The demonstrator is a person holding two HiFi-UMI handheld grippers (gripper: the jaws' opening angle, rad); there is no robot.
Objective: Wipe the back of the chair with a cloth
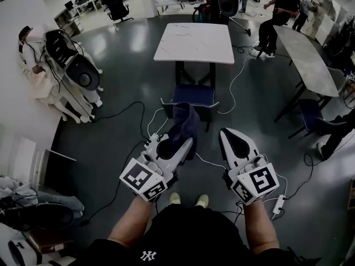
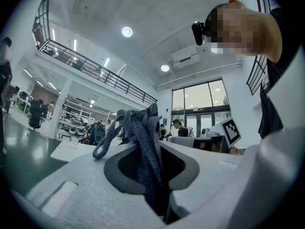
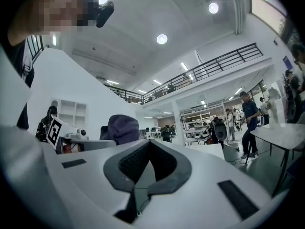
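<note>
The chair (image 1: 194,95) with a blue seat stands just ahead of me, tucked at the near side of a white table (image 1: 194,42). My left gripper (image 1: 184,143) is shut on a dark blue cloth (image 1: 183,125), which bunches up above the jaw tips and hides part of the chair's near edge. In the left gripper view the cloth (image 2: 142,142) is pinched between the jaws of the left gripper (image 2: 159,185) and stands up from them. My right gripper (image 1: 227,132) is beside it on the right, shut and empty. The right gripper view shows the cloth (image 3: 122,129) as a lump to the left.
White cables (image 1: 236,82) run across the dark floor round the chair, and a power strip (image 1: 279,204) lies at my right. A long grey table (image 1: 304,54) and a second chair (image 1: 310,115) stand on the right. Equipment (image 1: 72,65) is at the left, and people stand at the far end.
</note>
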